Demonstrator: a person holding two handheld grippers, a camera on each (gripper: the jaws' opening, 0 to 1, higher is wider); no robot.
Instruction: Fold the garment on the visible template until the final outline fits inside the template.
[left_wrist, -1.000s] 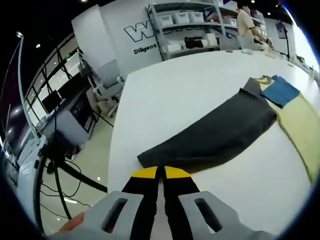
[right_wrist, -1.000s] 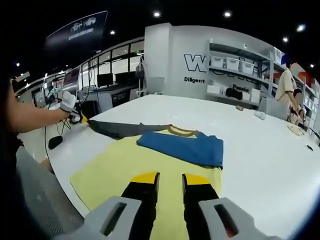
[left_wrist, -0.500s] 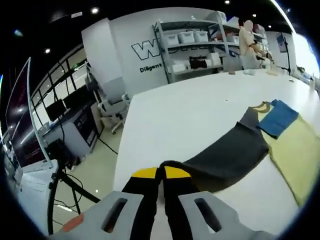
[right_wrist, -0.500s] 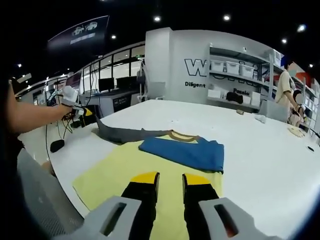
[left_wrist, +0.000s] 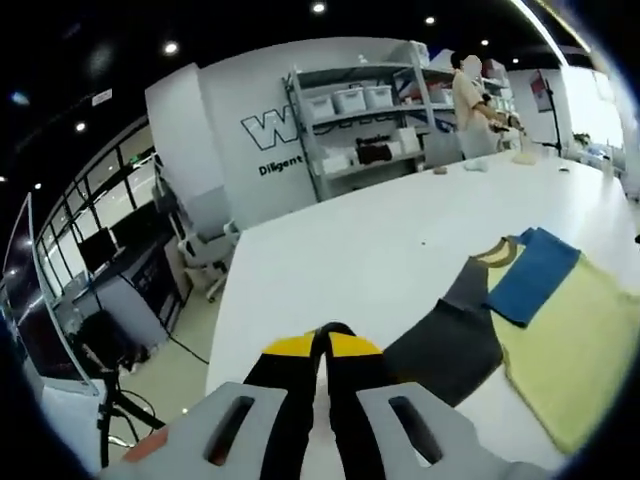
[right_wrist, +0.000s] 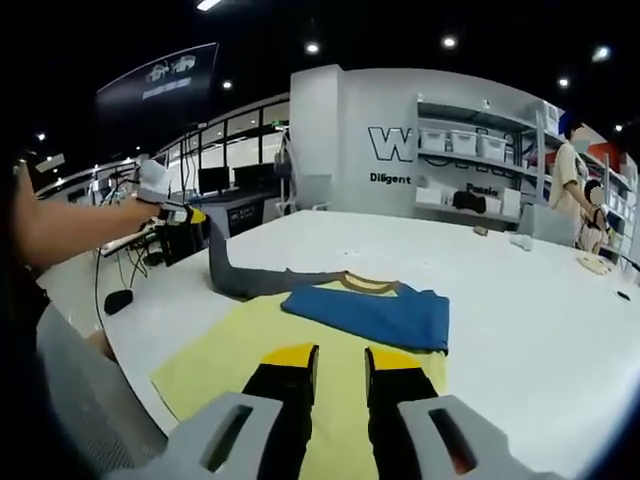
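A garment lies flat on the white table. It has a yellow body, a blue part folded over it, and a long grey sleeve. My left gripper is shut on the end of the grey sleeve and holds it up off the table. In the right gripper view a hand holds that left gripper at the left, with the sleeve hanging from it. My right gripper hovers over the near edge of the yellow body, jaws apart, with nothing between them.
The table edge drops to the floor on the left, with chairs and desks beyond it. Shelving with bins stands at the back, with a person beside it. Small items lie on the far right of the table.
My left gripper has lifted the grey sleeve's end off the table and carried it toward the garment's body, so the sleeve now looks shorter and hangs. The right gripper has stayed in place.
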